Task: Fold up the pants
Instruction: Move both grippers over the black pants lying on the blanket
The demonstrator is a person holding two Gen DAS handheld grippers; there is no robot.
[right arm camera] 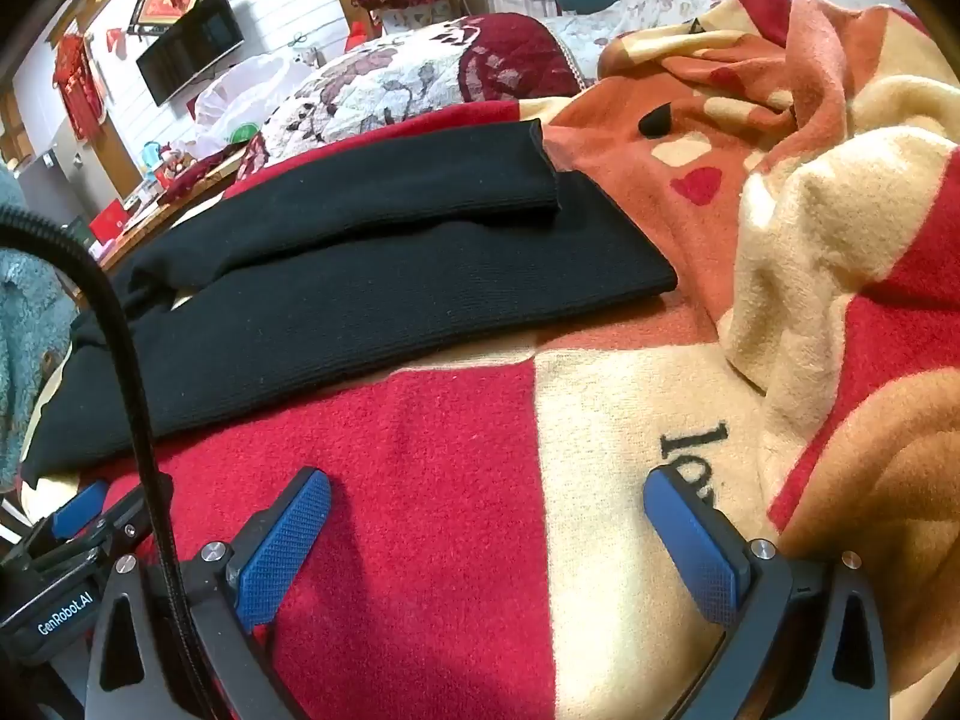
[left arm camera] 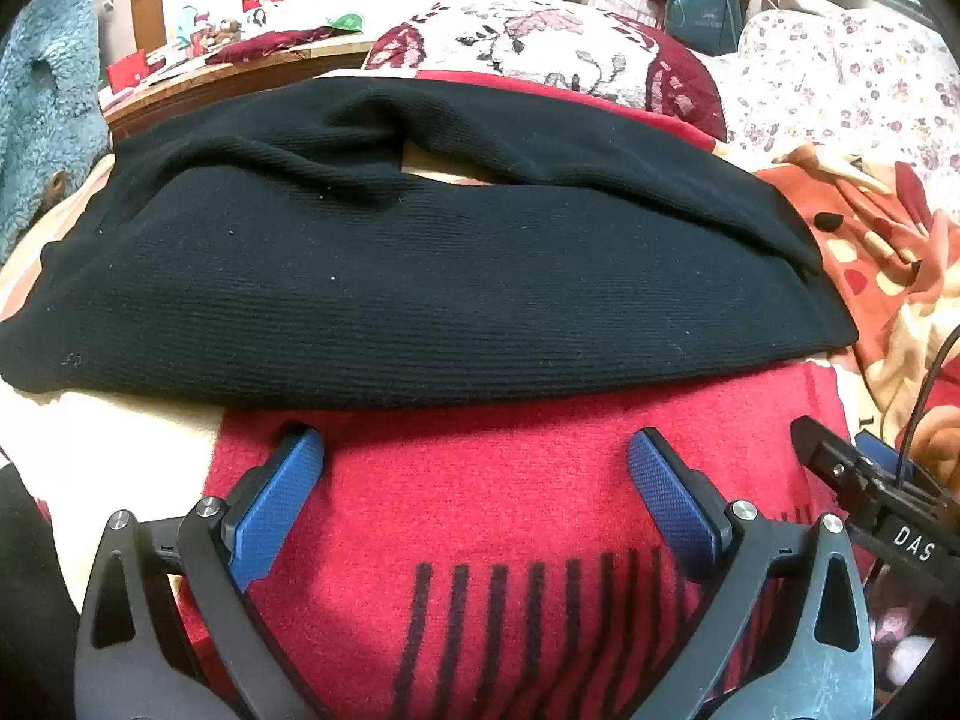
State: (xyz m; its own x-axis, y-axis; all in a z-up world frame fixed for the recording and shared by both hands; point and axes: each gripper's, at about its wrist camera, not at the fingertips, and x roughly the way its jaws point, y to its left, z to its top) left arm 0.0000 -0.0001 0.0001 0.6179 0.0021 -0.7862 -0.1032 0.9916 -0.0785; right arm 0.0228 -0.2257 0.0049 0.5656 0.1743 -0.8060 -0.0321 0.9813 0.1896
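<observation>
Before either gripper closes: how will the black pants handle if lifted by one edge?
Likely floppy: the pants are soft ribbed knit, creased near the top. One leg lies over the other, so layers may slide apart. Probably light.

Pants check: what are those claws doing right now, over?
Left claw open, empty. Right claw open, empty. Black pants flat on red blanket, untouched. Nothing in between.

The pants (left arm camera: 420,276) lie flat on the blanket (left arm camera: 510,510), crosswise ahead of both my grippers. My left gripper (left arm camera: 474,456) sits before their near edge, not touching. My right gripper (right arm camera: 486,501) sits beside it, right of the pants' leg ends. A pillow (left arm camera: 540,48) lies behind the pants.
</observation>
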